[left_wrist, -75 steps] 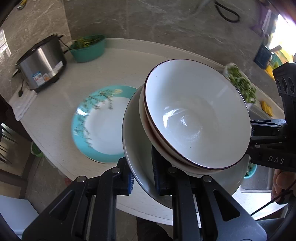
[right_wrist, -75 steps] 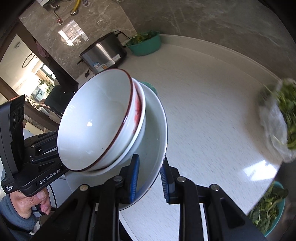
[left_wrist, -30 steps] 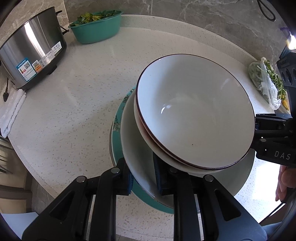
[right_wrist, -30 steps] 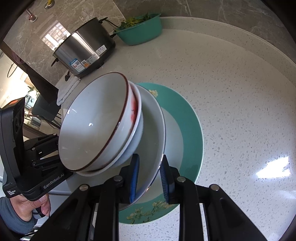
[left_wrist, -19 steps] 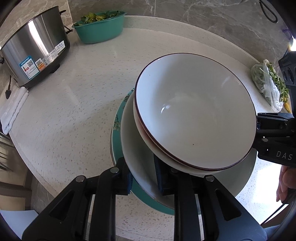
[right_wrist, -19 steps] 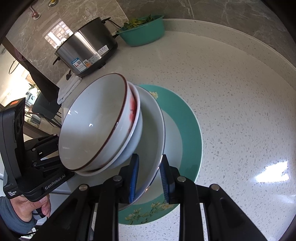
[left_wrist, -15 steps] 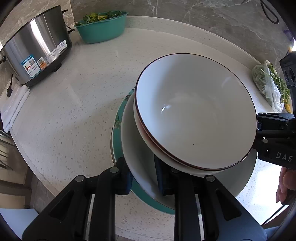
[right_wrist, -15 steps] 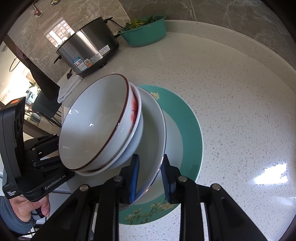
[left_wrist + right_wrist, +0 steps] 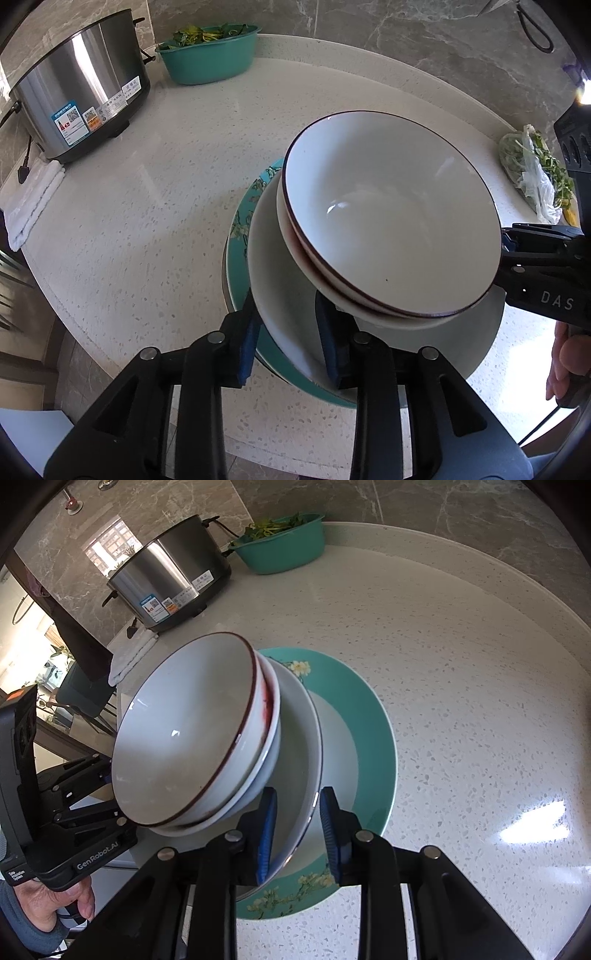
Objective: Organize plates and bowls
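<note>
Two bowls (image 9: pixel 192 734) — red smear rightward only

two close wrist views from opposite sides, sharing the bowl stack (image 9: pixel 388 221)

1. The white plate (image 9: pixel 280 295) with its two nested bowls (image 9: pixel 388 218), once held high to the right of the teal plate (image 9: pixel 373 716), now sits low over it.
2. Both grippers' jaws have parted slightly around the white plate's rim.
</note>
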The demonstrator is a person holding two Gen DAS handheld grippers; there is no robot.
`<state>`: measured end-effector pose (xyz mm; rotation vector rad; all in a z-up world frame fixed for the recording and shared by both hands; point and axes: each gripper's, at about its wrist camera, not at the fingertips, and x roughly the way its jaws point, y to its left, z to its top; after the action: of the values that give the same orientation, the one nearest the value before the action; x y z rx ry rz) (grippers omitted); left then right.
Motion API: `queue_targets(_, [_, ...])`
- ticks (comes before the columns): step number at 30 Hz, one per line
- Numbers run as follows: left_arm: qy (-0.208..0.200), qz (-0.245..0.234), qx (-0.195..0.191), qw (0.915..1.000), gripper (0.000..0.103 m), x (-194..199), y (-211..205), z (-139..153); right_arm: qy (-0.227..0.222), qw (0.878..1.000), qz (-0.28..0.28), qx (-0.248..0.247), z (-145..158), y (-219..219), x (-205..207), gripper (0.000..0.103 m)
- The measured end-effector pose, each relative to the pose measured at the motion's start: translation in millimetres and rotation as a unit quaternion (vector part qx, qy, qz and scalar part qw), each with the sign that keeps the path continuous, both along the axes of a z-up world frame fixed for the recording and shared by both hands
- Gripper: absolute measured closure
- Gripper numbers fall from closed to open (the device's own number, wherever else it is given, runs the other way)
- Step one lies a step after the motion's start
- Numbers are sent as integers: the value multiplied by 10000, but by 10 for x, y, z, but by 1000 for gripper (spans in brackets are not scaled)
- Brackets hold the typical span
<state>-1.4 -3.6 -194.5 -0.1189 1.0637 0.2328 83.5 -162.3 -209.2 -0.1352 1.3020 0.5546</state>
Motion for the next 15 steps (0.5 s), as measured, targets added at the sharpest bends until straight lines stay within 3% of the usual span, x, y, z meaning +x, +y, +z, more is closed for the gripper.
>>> queue_targets(8, [-87, -51, -35, 9999, 64, -115, -51, 72, -77, 9998, -156, -35, 48, -67, -14, 63])
queue_targets(9, [-87, -44, -20, 10000, 51, -130, -64, 87, -102, 9998, -171, -38, 65, -81, -21, 60])
queue_targets(10, [-79, -15, -19, 10000, 24, -161, -72, 99, -124, 9998, -181, -36, 80, -93, -27, 58])
queue_targets(12, [-224, -44, -210, 9995, 0, -230, -73, 154, -173, 9997, -196, 14, 130, -127, -44, 51])
queue_targets(15, [-307, -83, -113, 9994, 0, -280, -109, 248, -265, 9994, -203, 53, 190, -146, -70, 41])
